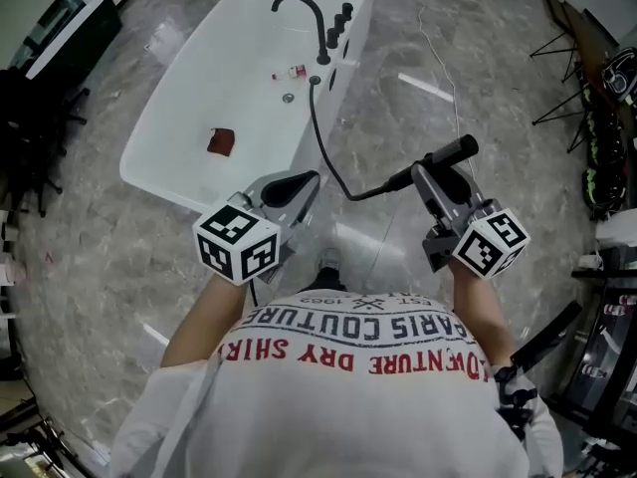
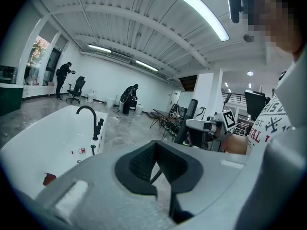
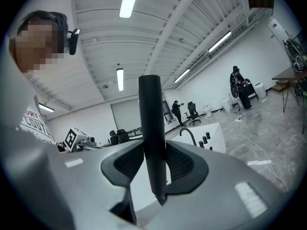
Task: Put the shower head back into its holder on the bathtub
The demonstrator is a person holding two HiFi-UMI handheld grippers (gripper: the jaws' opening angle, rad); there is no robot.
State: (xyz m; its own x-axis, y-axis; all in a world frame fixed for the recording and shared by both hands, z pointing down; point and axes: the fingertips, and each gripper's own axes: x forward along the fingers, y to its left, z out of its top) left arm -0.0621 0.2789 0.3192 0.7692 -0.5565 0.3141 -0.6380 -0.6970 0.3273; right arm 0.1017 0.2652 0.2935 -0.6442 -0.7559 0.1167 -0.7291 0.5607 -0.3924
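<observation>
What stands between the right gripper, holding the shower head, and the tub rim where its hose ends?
Likely reachable. The right gripper clamps the shower head; only floor lies before the bathtub, and the hose runs slack to its rim by the faucet. A step closer looks needed.

A grey marbled floor (image 1: 109, 237) spreads through a large white-walled hall, under a ribbed white ceiling (image 2: 144, 28) lit by long strip lights (image 2: 202, 13). Windows (image 2: 36, 56) line one wall, with a black office chair (image 2: 76, 89) and a standing person (image 2: 63, 78) near them. A white pillar (image 2: 209, 97) rises farther along.
</observation>
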